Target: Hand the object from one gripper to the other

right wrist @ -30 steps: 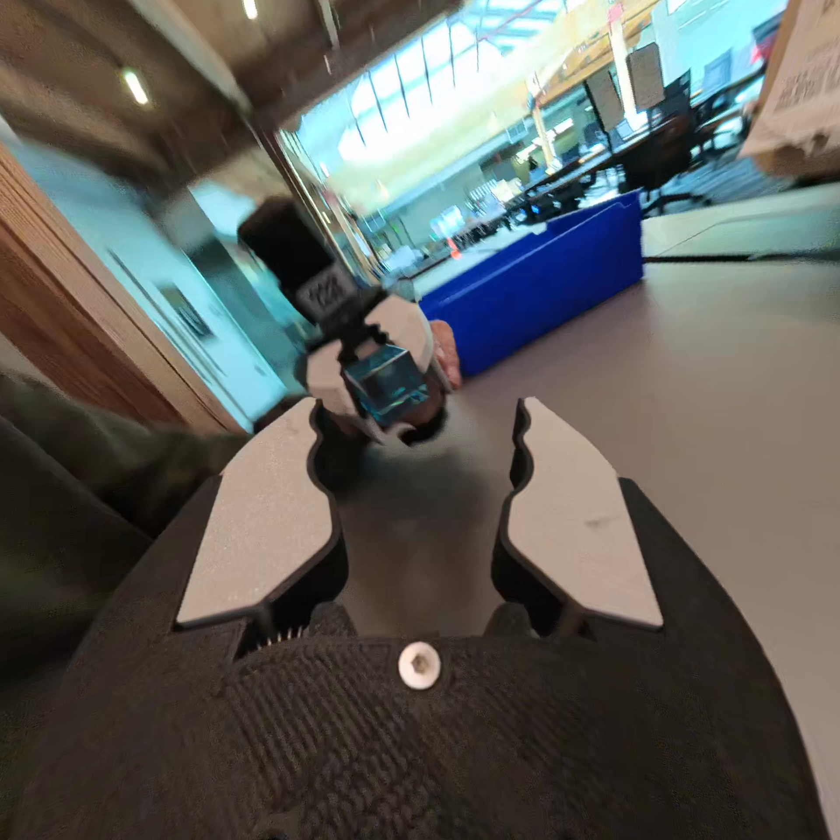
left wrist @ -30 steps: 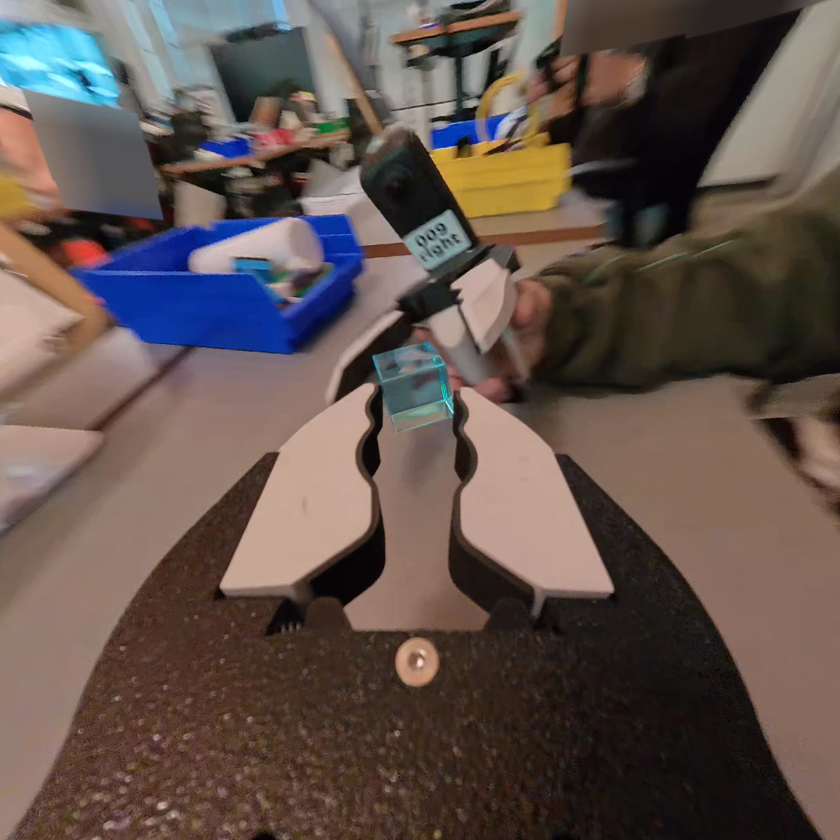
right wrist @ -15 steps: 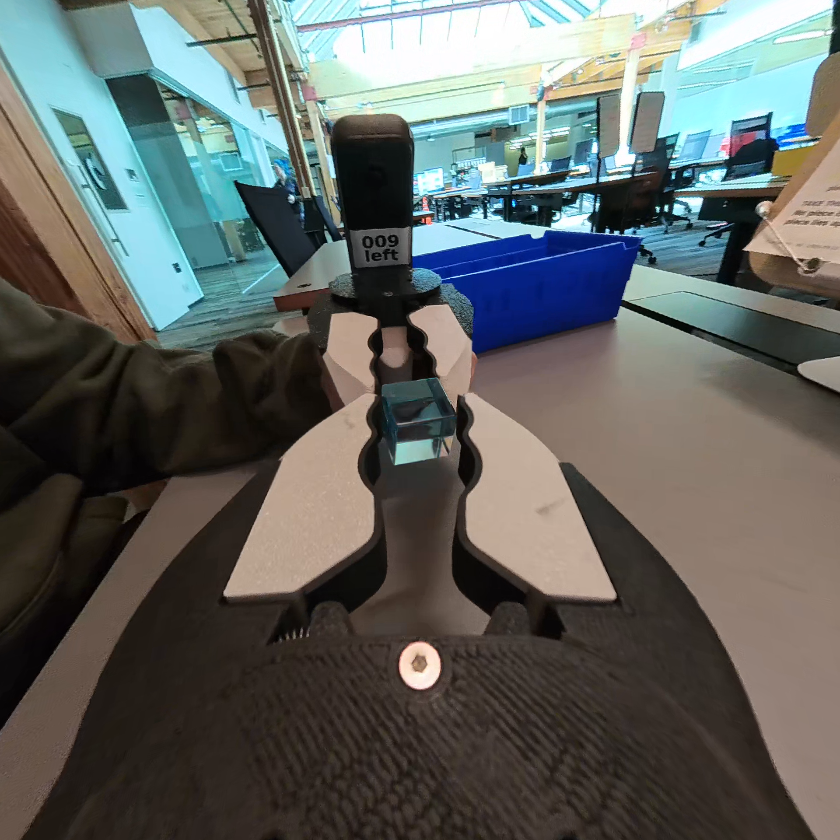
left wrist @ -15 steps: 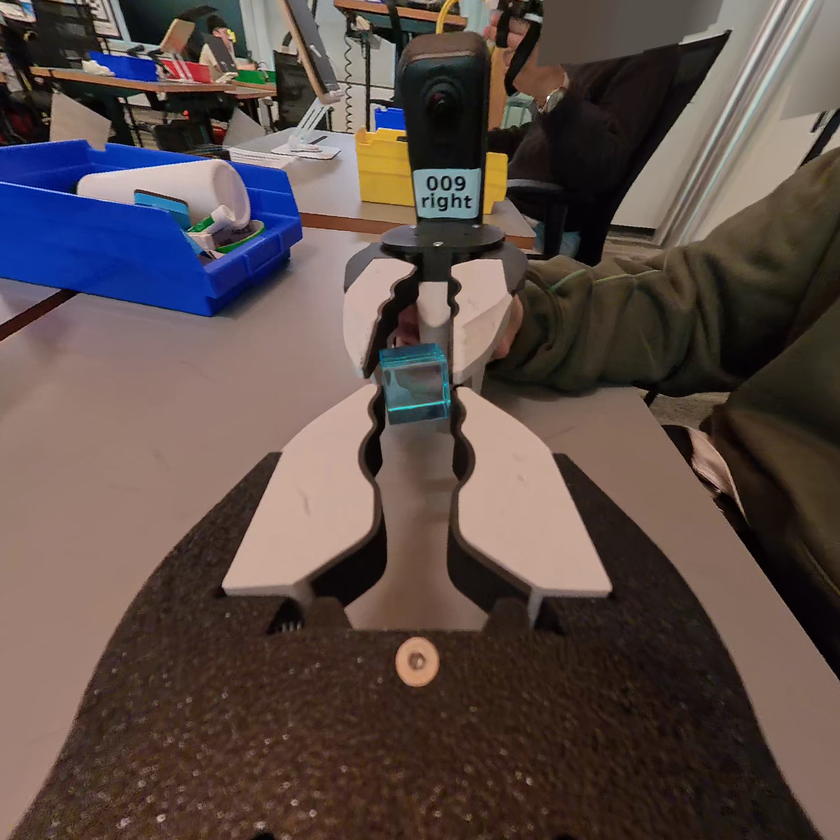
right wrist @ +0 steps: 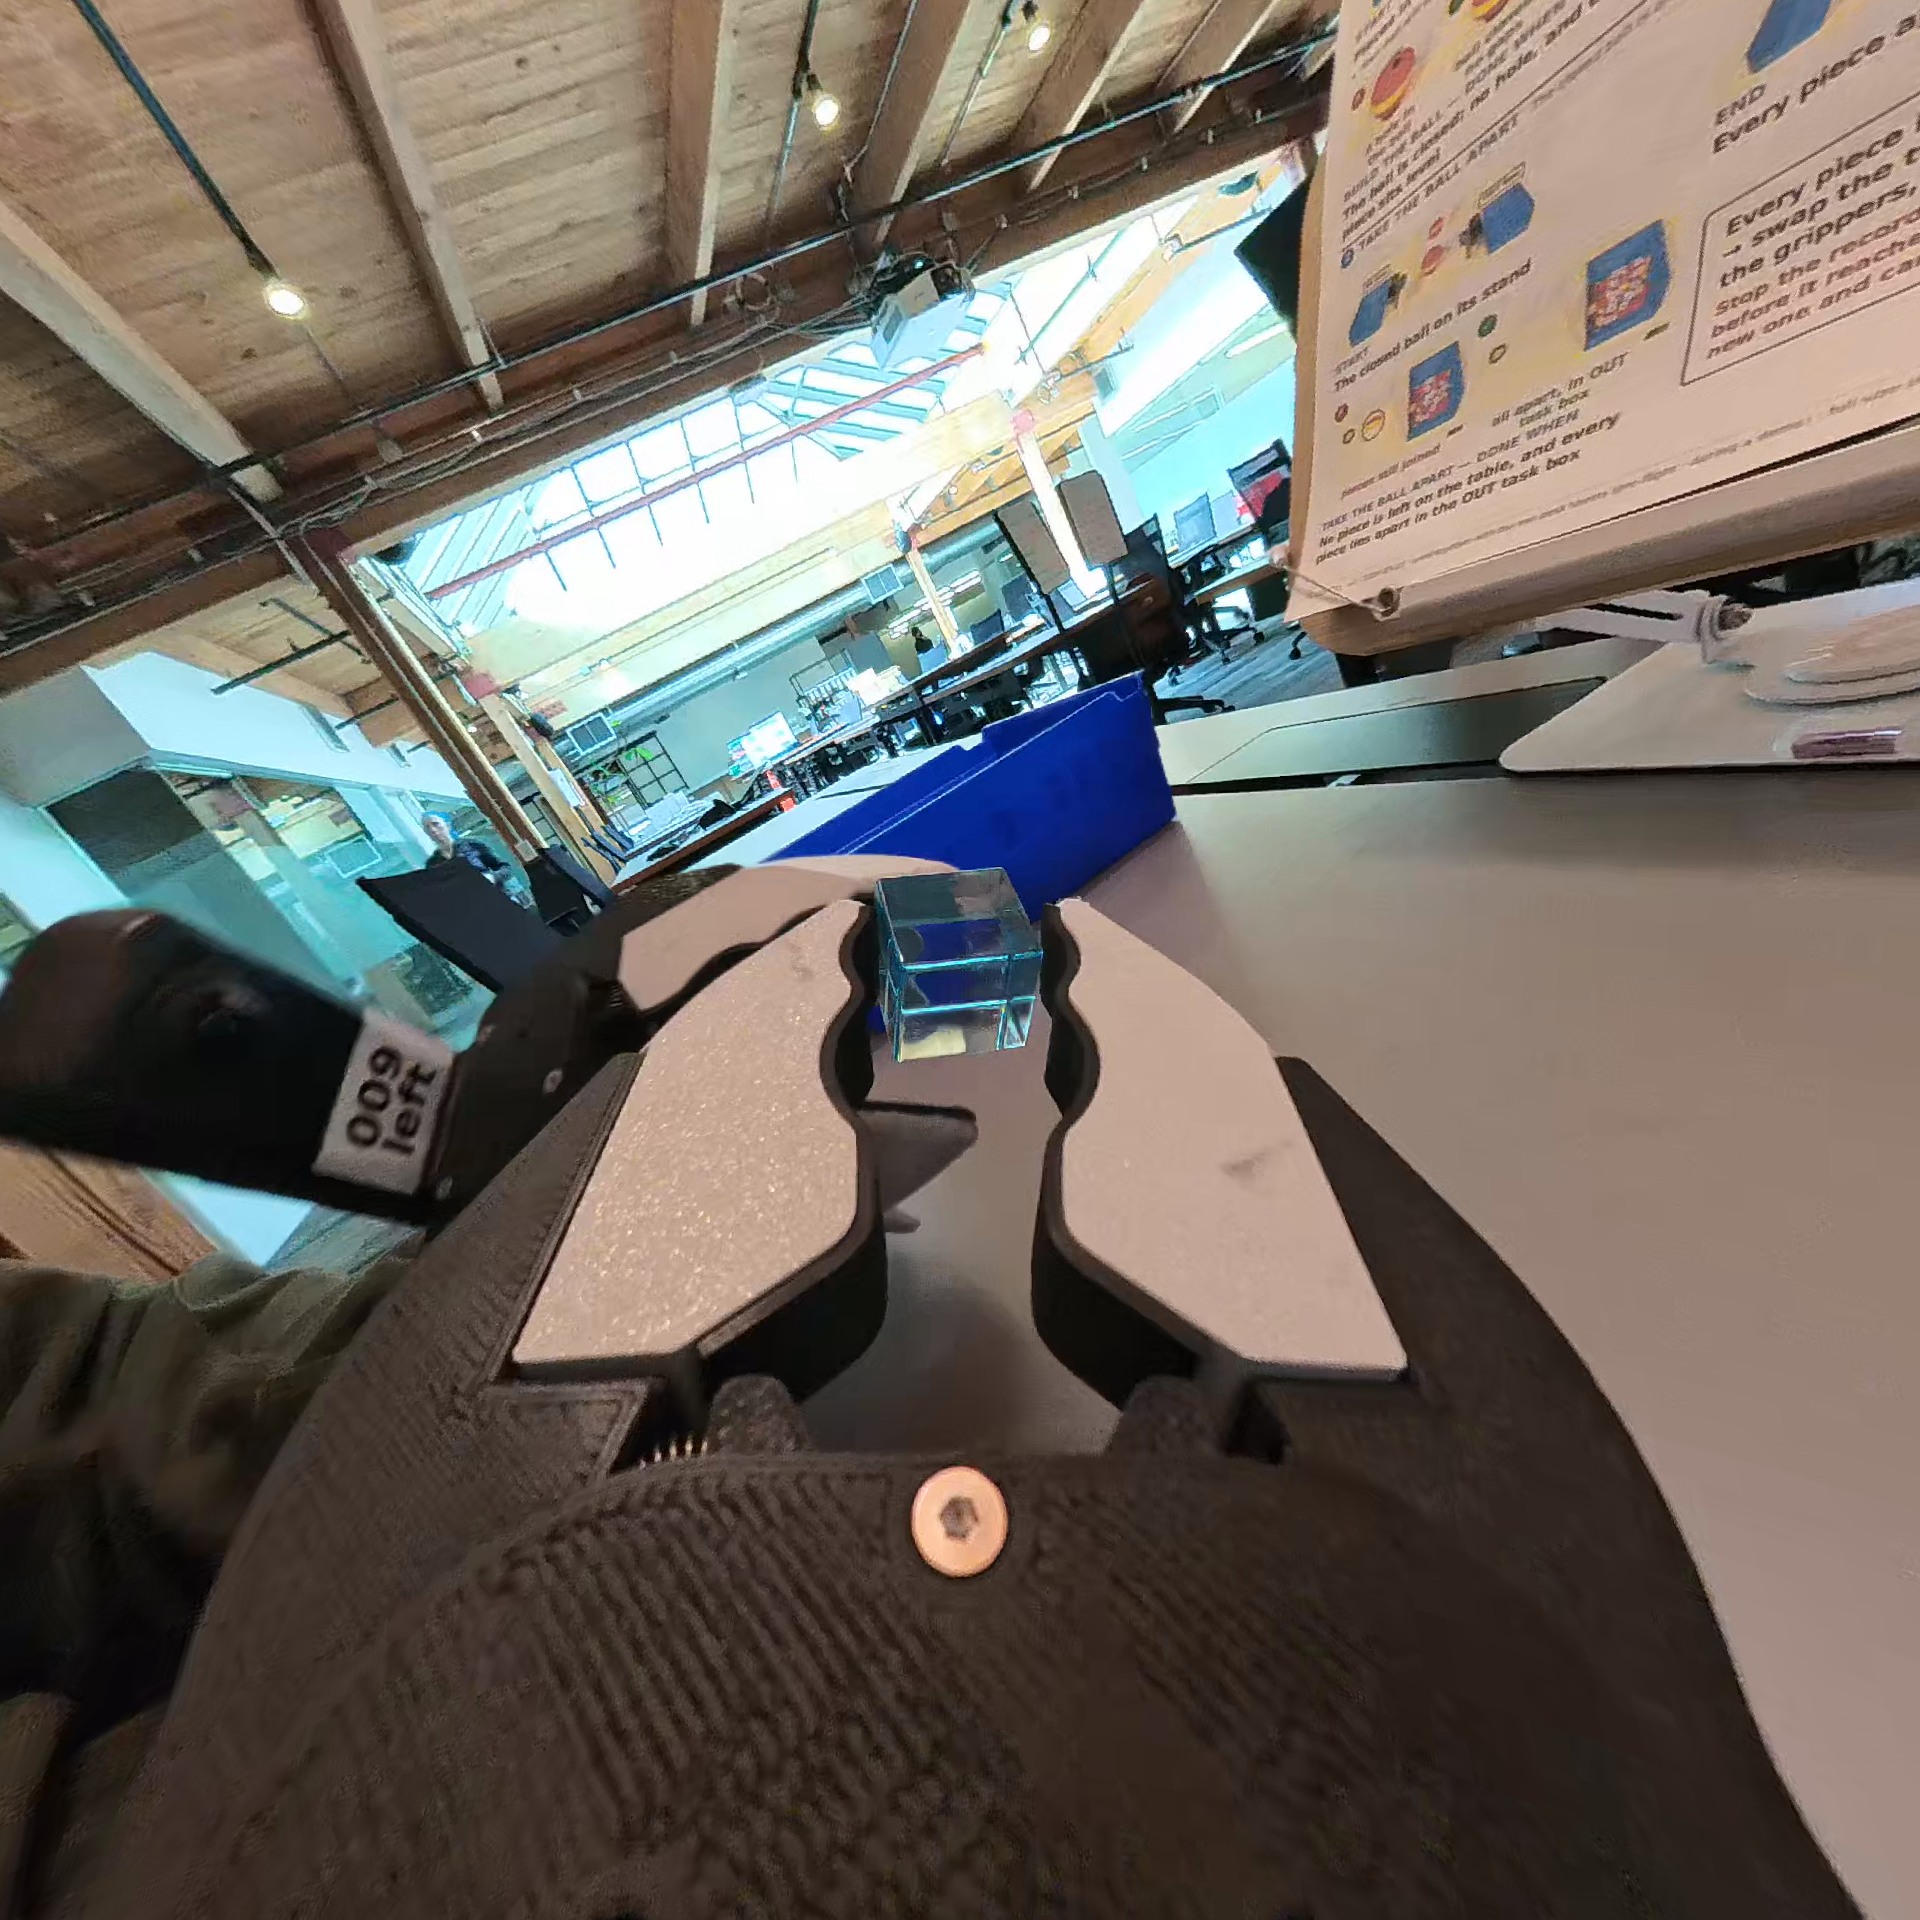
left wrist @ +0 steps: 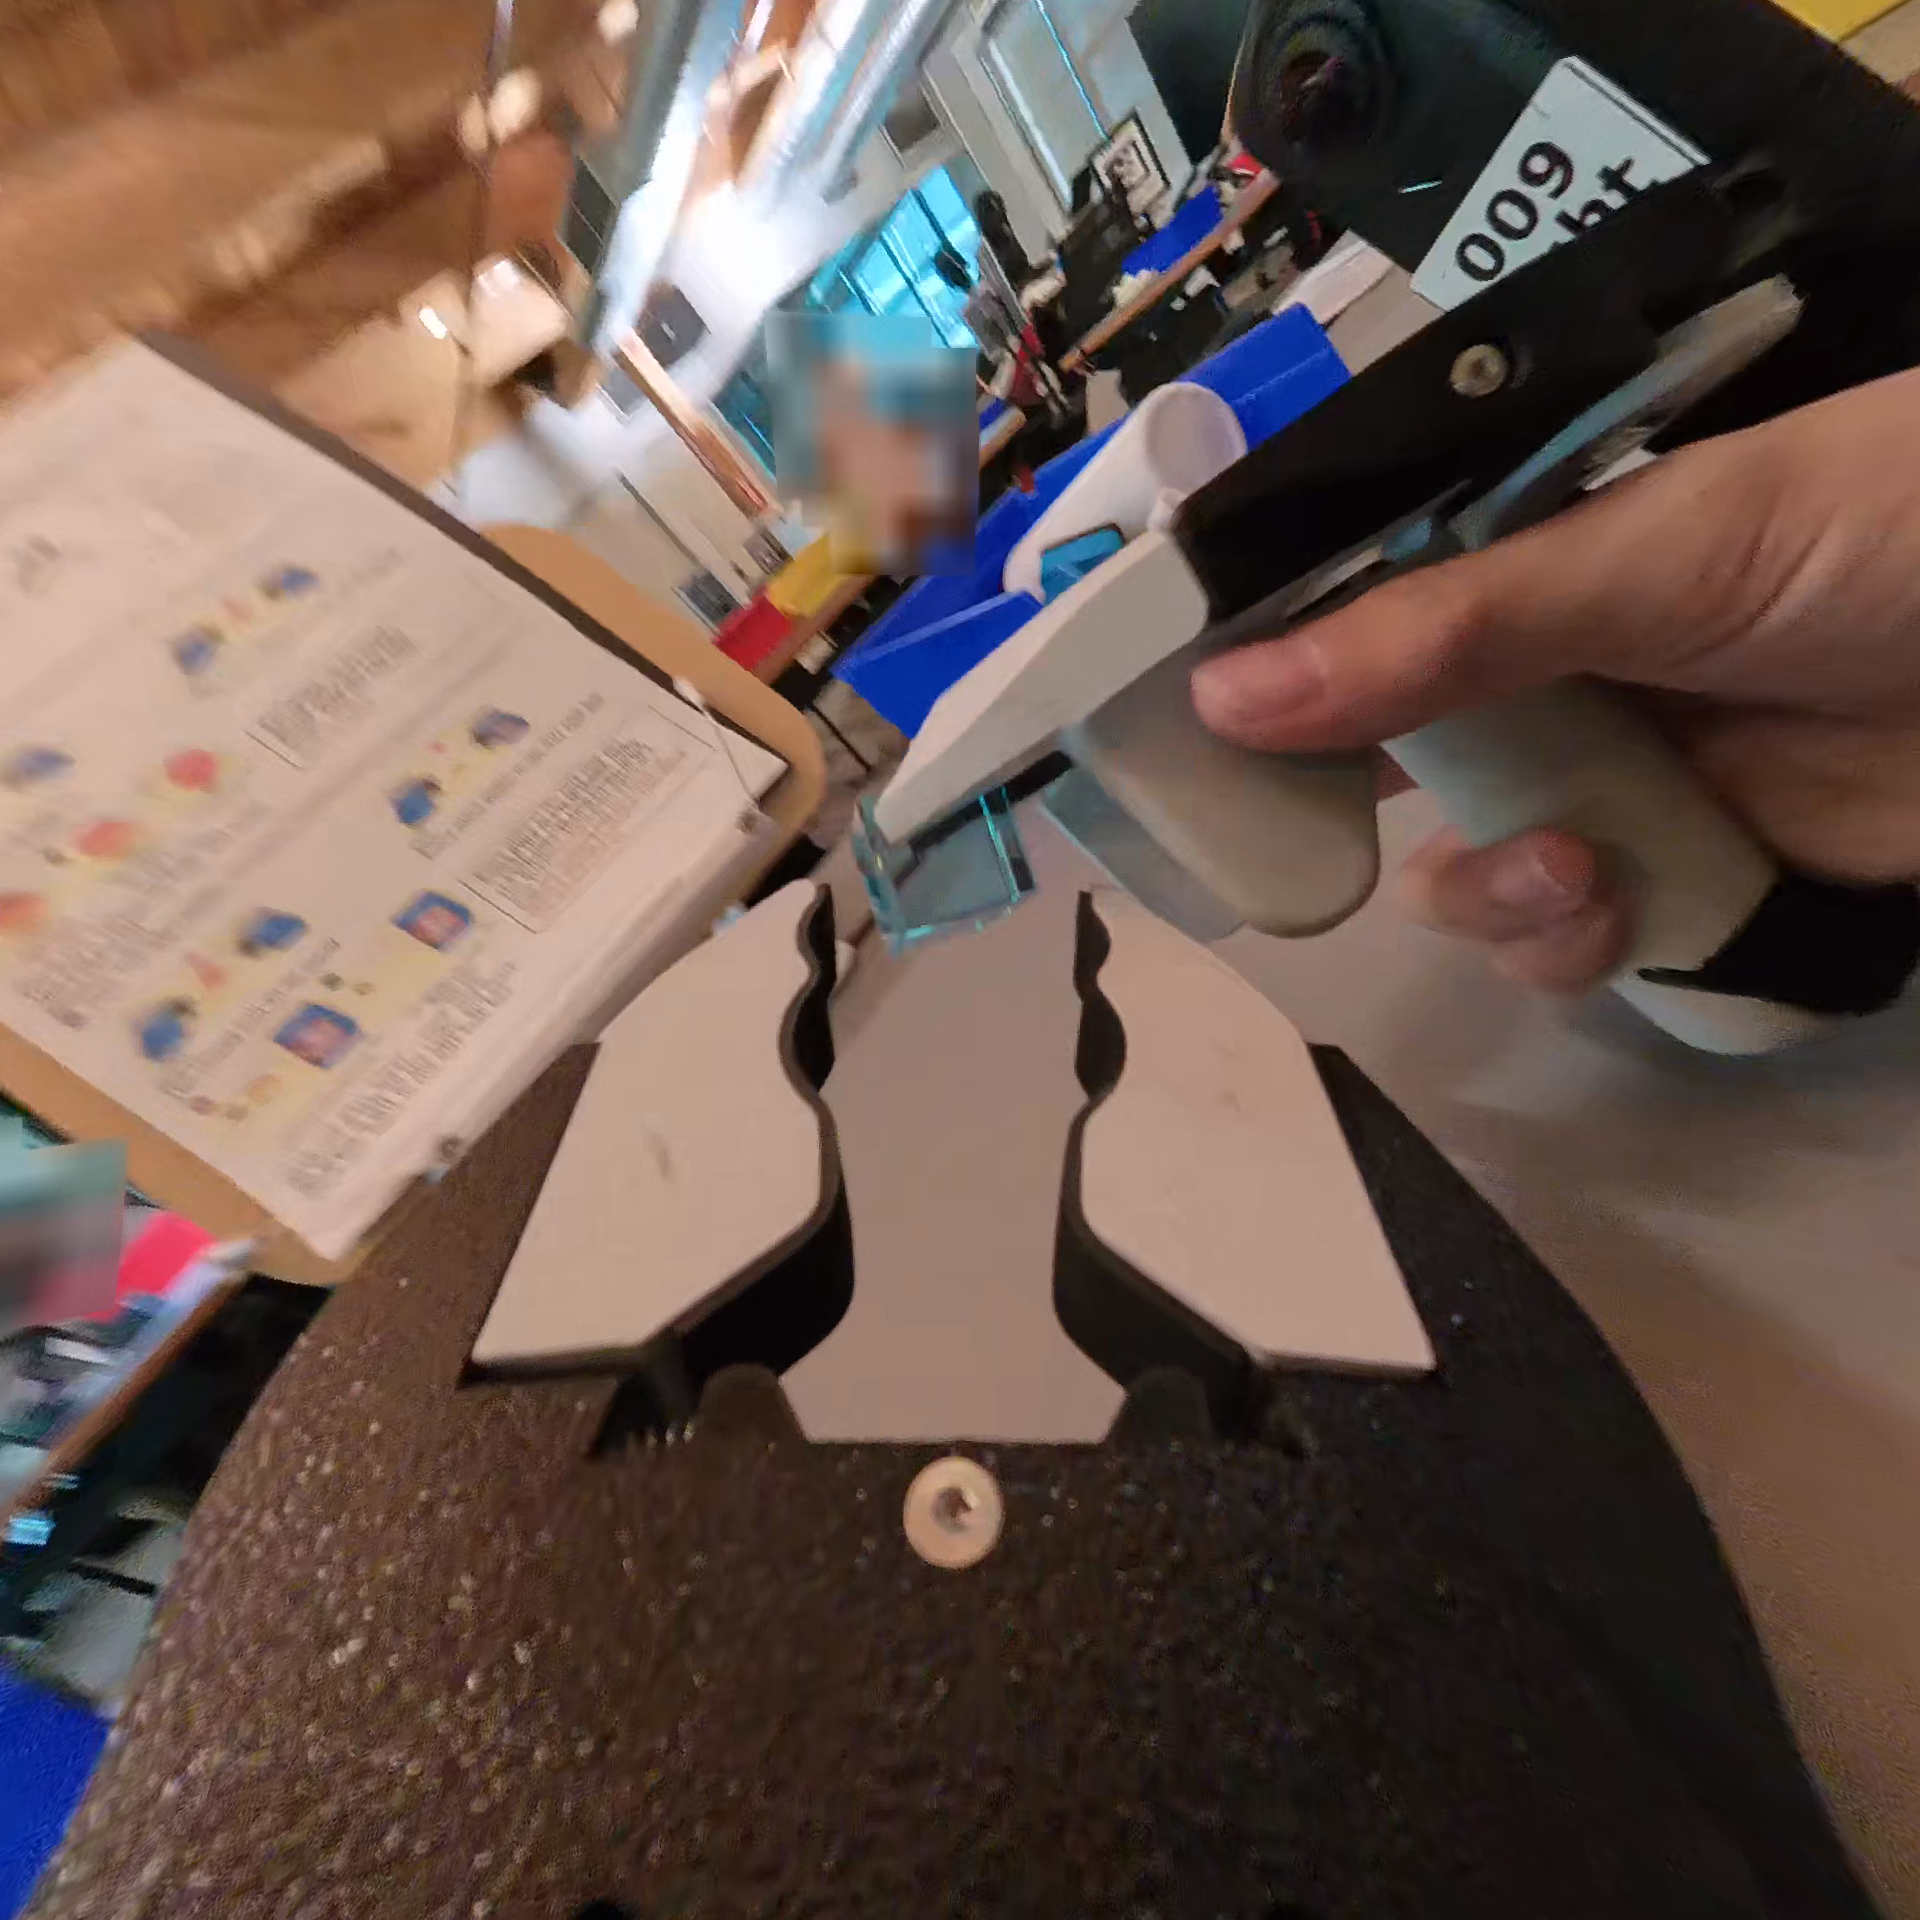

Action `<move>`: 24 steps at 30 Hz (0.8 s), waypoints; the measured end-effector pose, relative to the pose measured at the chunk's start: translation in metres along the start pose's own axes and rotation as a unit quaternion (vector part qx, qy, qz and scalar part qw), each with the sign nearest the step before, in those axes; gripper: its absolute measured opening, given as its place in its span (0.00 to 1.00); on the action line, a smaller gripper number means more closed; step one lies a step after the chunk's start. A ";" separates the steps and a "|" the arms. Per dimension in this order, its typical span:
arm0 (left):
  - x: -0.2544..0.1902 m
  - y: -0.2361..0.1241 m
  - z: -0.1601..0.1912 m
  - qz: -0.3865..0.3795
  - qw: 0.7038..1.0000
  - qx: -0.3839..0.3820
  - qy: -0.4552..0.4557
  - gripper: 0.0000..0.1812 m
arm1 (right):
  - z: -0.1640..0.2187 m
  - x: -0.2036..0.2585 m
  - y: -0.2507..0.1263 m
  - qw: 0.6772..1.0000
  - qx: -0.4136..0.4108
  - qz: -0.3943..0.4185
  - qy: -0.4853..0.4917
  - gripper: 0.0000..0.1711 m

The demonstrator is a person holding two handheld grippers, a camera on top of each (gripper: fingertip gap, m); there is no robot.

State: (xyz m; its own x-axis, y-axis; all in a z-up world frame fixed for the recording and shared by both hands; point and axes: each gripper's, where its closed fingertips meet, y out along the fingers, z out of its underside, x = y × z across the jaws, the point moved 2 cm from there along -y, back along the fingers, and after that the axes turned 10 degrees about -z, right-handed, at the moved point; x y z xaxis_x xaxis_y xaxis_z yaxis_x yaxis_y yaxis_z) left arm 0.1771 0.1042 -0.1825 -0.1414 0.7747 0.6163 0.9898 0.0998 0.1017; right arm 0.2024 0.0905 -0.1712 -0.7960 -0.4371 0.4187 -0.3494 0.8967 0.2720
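Right wrist view shows the right gripper [right wrist: 956, 971] clamped on the clear blue cube [right wrist: 956, 966], lifted above the grey table [right wrist: 1558, 1039]. Beside it, the left gripper [left wrist: 951, 925] stands parted and empty, the cube [left wrist: 940, 878] just beyond its fingertips; farther off sits a blue bin [right wrist: 1039, 800].

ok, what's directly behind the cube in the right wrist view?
The blue bin on the grey table shows behind the clear cube, held in the right tool. The bin's contents are hidden by its wall.
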 end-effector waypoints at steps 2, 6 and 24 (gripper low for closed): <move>0.003 -0.004 -0.006 -0.018 0.999 -0.021 0.028 0.16 | 0.001 0.004 0.003 1.000 -0.002 -0.001 -0.008 0.17; 0.007 -0.004 -0.007 0.022 0.999 -0.017 -0.036 0.16 | -0.002 0.007 0.003 0.999 -0.007 -0.010 -0.032 0.16; -0.001 -0.071 -0.015 0.557 0.705 0.019 -0.439 0.16 | 0.043 0.074 -0.005 0.889 0.183 -0.239 -0.344 0.32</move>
State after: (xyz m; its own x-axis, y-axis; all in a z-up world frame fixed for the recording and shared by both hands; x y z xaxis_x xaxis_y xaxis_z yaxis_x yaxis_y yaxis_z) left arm 0.1070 0.0866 -0.1789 0.7723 0.4716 -0.4256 0.4804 -0.8719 -0.0944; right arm 0.1235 0.0569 -0.1788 -0.5839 -0.7405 -0.3328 -0.7660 0.6383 -0.0762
